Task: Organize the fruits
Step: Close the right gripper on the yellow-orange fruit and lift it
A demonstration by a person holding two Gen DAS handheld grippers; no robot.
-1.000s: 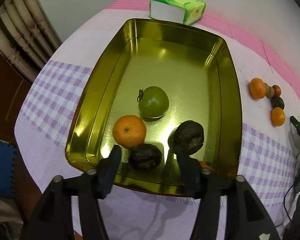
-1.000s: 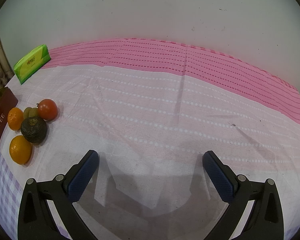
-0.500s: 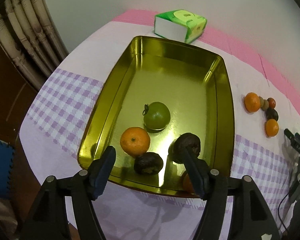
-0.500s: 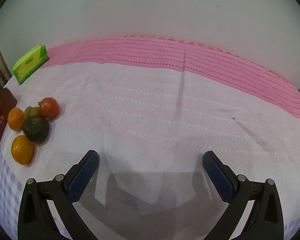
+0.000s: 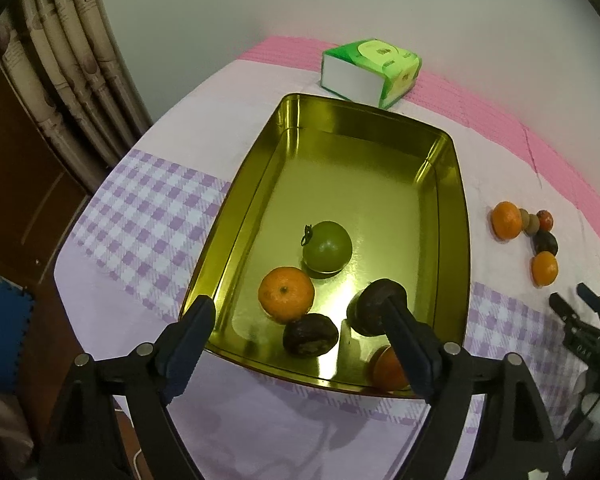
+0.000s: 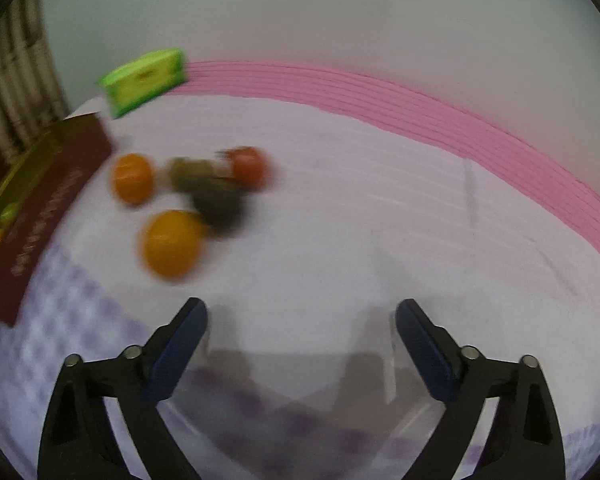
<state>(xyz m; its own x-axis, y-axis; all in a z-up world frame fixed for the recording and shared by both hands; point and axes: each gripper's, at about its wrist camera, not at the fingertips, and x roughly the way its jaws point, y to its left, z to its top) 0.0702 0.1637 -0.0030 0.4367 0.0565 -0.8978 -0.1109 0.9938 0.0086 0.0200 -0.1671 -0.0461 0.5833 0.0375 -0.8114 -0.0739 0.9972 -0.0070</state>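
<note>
A gold tin tray (image 5: 448,216) holds a green tomato (image 5: 327,246), an orange (image 5: 286,294), two dark wrinkled fruits (image 5: 310,335) (image 5: 370,304) and another orange (image 5: 388,370) at its near rim. My left gripper (image 5: 300,334) hovers above the tray's near end, its jaws opening, nothing between them. To the right on the cloth lies a cluster of fruit: two oranges (image 6: 173,242) (image 6: 133,178), a dark fruit (image 6: 220,204), a small greenish one (image 6: 188,174) and a red tomato (image 6: 250,168). My right gripper (image 6: 302,326) is short of that cluster, jaws closing on nothing.
A green tissue box (image 5: 370,72) stands behind the tray near the wall. The tray's dark red side (image 6: 40,208) shows left in the right wrist view. A curtain (image 5: 68,76) and the table's left edge lie beyond the checked cloth (image 5: 148,224).
My left gripper has let go of a dark fruit, widened and lifted away from the tray. My right gripper has swung left toward the fruit cluster and narrowed slightly; its view is now blurred.
</note>
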